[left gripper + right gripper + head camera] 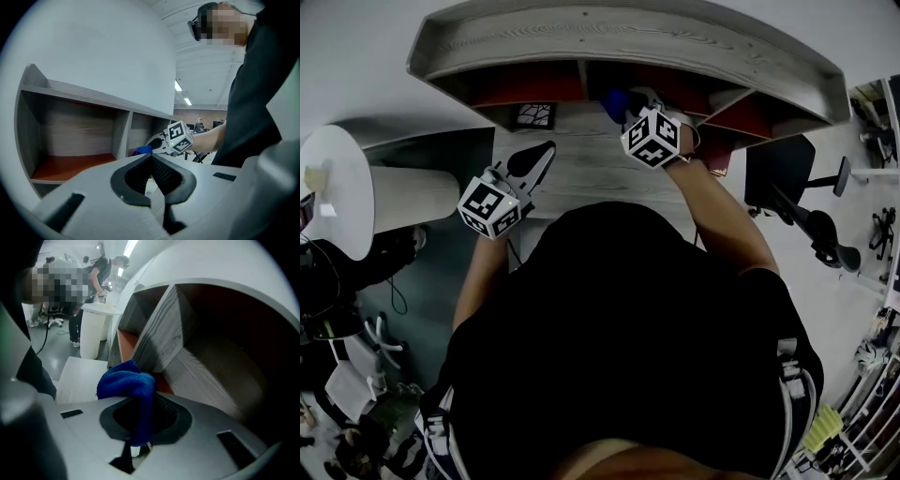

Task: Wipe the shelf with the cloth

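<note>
Right claw (634,105) is up at the shelf's (609,37) middle compartment, blue cloth (613,101) at its tip; left claw (544,155) hangs over the table (586,173), short of the shelf.

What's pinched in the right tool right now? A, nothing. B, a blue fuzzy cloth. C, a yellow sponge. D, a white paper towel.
B: the right gripper view shows a blue fuzzy cloth clamped between the jaws of the right tool, at the front of the grey wooden shelf.

Open room inside left compartment of shelf (93,96); upright divider (121,136) walling its right side; next compartment occupied by right tongs (630,105).
</note>
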Motion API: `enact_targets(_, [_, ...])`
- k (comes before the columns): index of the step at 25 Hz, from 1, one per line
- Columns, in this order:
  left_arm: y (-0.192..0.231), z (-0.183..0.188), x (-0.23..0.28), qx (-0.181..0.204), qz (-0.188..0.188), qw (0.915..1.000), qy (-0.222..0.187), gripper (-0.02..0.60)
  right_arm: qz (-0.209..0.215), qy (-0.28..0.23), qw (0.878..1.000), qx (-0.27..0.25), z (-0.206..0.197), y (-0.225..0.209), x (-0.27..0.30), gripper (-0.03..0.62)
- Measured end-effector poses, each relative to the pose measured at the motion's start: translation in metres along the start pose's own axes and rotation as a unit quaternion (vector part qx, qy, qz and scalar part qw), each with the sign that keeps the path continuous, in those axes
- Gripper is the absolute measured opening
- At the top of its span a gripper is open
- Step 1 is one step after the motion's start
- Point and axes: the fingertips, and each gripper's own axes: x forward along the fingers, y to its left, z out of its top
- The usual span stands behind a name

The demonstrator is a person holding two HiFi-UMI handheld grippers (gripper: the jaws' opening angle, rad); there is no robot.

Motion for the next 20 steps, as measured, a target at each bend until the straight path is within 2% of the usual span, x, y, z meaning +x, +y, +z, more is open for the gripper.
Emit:
enact_targets(9, [-0.020,0.005,0.039,0.012,-0.060,0.9980,0.013,0.017,-0.011,-0.013,0.998,0.056,-0.027,0.001,-0.050,0.048])
enact_targets(20, [-0.044,0.008,0.072,0.028,-0.120,0.9920,0.026,0.017,-0.054,-0.029,0.992,0.111,-0.037,-0.001,-0.112,0.048])
